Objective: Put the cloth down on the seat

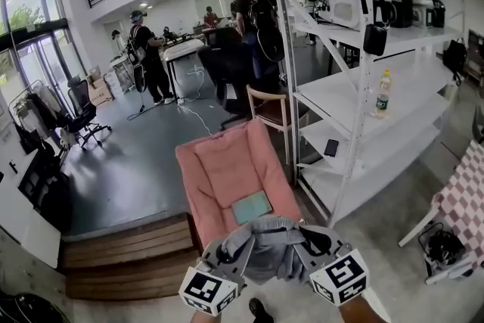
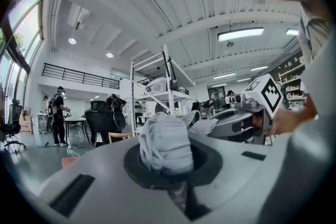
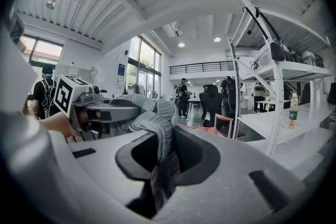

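A grey cloth [image 1: 266, 244] hangs bunched between my two grippers, low in the head view, just above the near end of the pink cushioned seat [image 1: 223, 166]. My left gripper [image 1: 229, 252] is shut on the cloth's left part, which bulges out of the jaws as a wad [image 2: 164, 143]. My right gripper [image 1: 311, 244] is shut on the other end, where a fold of cloth [image 3: 157, 134] runs down into the jaws. A teal flat object [image 1: 251, 206] lies on the seat just beyond the cloth. Each gripper view shows the other gripper close by.
A white shelf rack [image 1: 393, 117] stands right of the seat, with a bottle [image 1: 383, 93] and a phone [image 1: 331, 147] on it. A wooden chair [image 1: 266, 107] is behind the seat and wooden steps [image 1: 125, 253] lie to its left. Several people stand at tables far back.
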